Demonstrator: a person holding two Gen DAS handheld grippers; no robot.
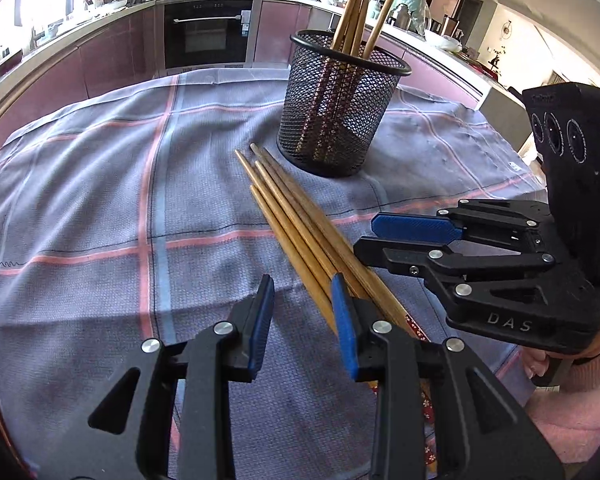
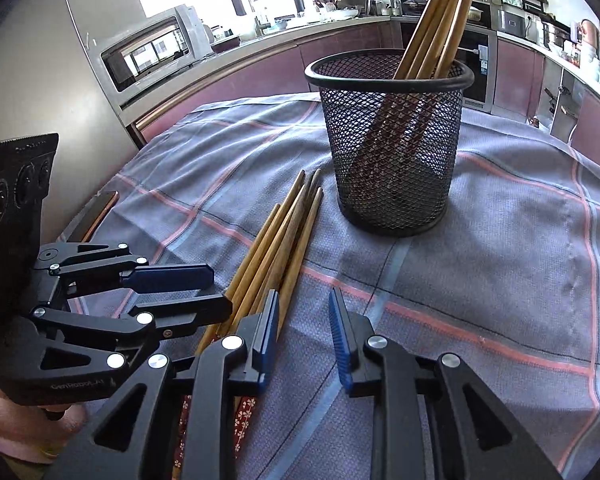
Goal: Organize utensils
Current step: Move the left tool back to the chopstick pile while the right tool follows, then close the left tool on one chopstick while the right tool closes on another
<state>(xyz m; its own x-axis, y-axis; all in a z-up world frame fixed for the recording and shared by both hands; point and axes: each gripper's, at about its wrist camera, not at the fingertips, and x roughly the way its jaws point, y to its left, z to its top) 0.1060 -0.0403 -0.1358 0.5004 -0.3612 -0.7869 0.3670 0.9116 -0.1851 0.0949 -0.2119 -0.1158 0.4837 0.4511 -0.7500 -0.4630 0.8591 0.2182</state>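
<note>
Several wooden chopsticks (image 1: pixel 292 220) (image 2: pixel 284 232) lie in a loose bundle on the checked cloth, their tips toward a black mesh holder (image 1: pixel 332 120) (image 2: pixel 392 152). More chopsticks (image 1: pixel 356 8) (image 2: pixel 440 20) stand upright in the holder. My left gripper (image 1: pixel 302 312) (image 2: pixel 220 288) is low over the cloth at the bundle's left side, open, with only cloth between its pads. My right gripper (image 2: pixel 304 316) (image 1: pixel 366 236) is at the bundle's right side, also open and holding nothing. The bundle's patterned red ends pass under the inner finger of each gripper.
A blue-grey cloth with pink lines (image 1: pixel 100 200) (image 2: pixel 520 260) covers the table. A phone (image 2: pixel 96 212) lies at its left edge. A hand in a pink sleeve (image 1: pixel 572 368) holds the right gripper. Kitchen counters and an oven (image 1: pixel 208 32) stand beyond the table.
</note>
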